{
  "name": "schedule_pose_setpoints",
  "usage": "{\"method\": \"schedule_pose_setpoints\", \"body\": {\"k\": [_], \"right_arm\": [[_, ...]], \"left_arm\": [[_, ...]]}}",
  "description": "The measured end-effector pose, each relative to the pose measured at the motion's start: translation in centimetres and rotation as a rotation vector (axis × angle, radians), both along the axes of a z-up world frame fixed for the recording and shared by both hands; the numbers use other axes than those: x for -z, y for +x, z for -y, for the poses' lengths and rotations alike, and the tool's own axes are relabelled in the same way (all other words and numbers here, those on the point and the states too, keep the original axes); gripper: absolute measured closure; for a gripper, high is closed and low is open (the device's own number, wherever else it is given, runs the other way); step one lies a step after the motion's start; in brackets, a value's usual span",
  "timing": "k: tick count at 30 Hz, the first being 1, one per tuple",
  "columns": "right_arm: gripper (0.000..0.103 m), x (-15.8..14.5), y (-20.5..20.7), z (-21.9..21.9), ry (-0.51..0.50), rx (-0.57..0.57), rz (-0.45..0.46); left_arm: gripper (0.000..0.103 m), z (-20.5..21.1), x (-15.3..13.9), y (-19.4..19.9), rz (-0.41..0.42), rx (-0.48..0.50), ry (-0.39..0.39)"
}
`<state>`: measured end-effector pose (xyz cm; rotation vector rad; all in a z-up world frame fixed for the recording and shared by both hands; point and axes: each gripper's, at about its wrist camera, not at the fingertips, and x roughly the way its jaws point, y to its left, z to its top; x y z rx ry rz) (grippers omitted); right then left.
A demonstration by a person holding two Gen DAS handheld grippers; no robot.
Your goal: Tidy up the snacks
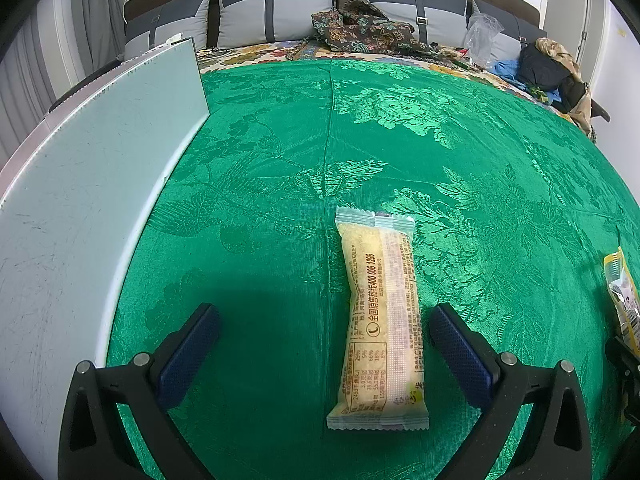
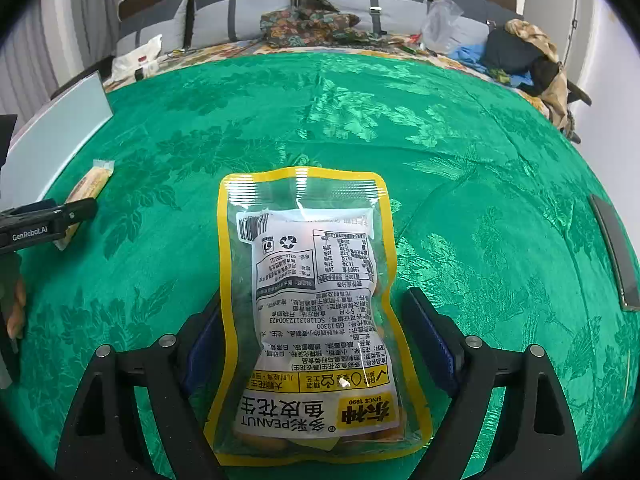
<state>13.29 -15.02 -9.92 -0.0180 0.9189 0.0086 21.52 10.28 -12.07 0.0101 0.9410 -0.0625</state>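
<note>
On the green damask tablecloth, straight ahead of my left gripper, lies a long pale-yellow snack bar in a clear crimped wrapper, its printed back side up. It runs lengthwise away from the camera, flat on the cloth, sitting between the two blue-padded fingers but closer to the right-hand one. Neither pad touches it — the jaws stand wide apart with bare cloth on both sides of the bar. To the left a pale grey-white board rests along the edge of the cloth, and at the far right edge of this view I catch a sliver of a yellow-rimmed packet.

From the right wrist camera that packet fills the middle: a peanut pouch with a yellow border and a clear window, label side up (the print reads upside down to me, with "PEANUT" near the bottom). It lies flat on the cloth between the fingers of my right gripper. These jaws are spread wide too. The right pad is clear of the pouch edge; the left pad is partly hidden behind the pouch, so I cannot tell if it brushes the film, but nothing is pinched.

Off to the left in this view I can see the other gripper beside the snack bar, well apart from the pouch.
</note>
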Motion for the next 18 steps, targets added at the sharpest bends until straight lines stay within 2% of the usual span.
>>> {"method": "schedule_pose_setpoints", "body": {"k": [18], "right_arm": [[0.016,0.0,-0.07,-0.02,0.001,0.001,0.0]], "left_arm": [[0.0,-0.01,0.02,-0.02,0.0,0.0,0.0]]}}
